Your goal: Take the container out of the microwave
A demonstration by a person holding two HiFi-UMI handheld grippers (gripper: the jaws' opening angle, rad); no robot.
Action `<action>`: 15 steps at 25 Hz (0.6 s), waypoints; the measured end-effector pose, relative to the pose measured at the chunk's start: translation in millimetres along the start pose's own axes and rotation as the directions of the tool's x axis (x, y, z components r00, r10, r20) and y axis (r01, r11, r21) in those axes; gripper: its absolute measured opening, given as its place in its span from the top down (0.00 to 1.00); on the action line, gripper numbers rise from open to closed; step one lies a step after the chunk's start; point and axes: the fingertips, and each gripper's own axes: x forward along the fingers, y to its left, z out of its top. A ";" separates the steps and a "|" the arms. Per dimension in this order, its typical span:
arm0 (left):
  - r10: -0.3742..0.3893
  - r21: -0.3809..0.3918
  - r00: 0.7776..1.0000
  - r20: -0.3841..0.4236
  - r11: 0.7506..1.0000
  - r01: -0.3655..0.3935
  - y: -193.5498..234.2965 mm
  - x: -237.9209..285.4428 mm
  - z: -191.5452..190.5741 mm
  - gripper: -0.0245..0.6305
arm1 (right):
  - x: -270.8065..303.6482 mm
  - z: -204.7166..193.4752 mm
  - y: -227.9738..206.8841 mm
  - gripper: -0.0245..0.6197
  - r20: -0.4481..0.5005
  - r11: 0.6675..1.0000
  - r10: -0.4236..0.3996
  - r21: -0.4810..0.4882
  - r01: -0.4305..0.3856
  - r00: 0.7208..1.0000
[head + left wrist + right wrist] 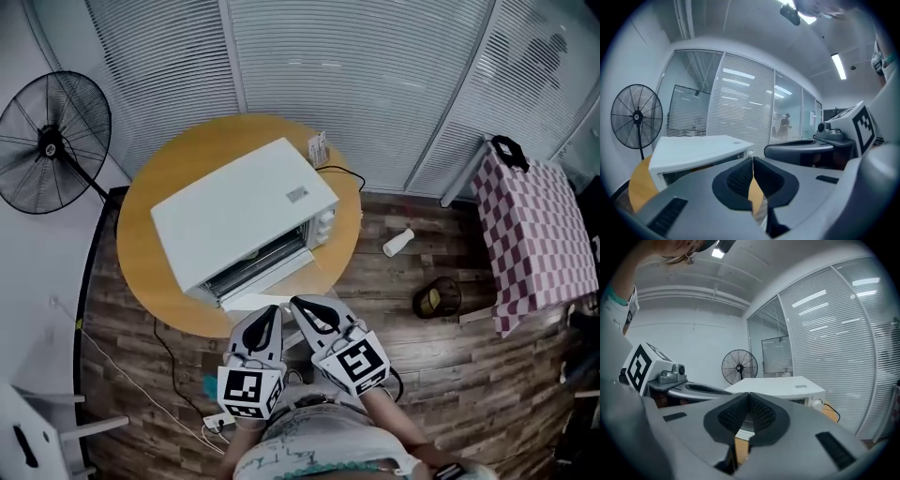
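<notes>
left tongs [753, 161]: pressed together with nothing between them, held about level just off the near edge of the surface and pointing at the microwave.
right tongs [749, 394]: also together and empty, just beside the left pair, on its right.
surface [159, 291]: a round wooden top, with bare wood along its near and left rim.
microwave [244, 211]: a white box over the middle of the surface, its front turned toward the tongs and its knobs [326, 221] at the right end of that front.
flap [267, 281]: a white strip lying out below the dark front. It reads as the door let down, though that is not certain.
container: not seen in any view. It is presumably inside the microwave, behind the dark front.
step in hand: judged to be the approach, as nothing is gripped yet.
doing it well: part the tongs before they reach the mouth, then come in level and low over the flap without knocking it. Find the container before closing, and grip it squarely on opposite sides, one pair each side if it is wide. Draw it straight out toward the near side, kept upright, clear of the top edge of the opening.
fan [52, 141]: stands on the floor at the far left, well apart from the surface.
blinds [375, 75]: close off the far side.
</notes>
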 end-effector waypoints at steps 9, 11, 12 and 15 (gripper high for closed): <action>0.107 -0.030 0.994 0.010 0.994 -0.106 16.7 37.4 13.6 0.94 | 31.6 6.9 -33.2 0.97 -0.001 0.993 0.118 -0.012 -0.118 0.993; 0.140 -0.039 0.990 0.016 0.990 -0.139 21.8 39.8 16.3 0.94 | 37.4 7.5 -35.1 0.97 -0.002 0.989 0.149 -0.015 -0.149 0.989; 0.155 -0.043 0.988 0.019 0.987 -0.154 23.8 40.7 17.5 0.94 | 39.9 7.8 -35.8 0.97 -0.002 0.986 0.164 -0.017 -0.164 0.986; 0.192 -0.053 0.981 0.024 0.980 -0.191 28.8 44.6 20.2 0.94 | 47.1 9.1 -38.4 0.97 -0.007 0.978 0.208 -0.021 -0.208 0.978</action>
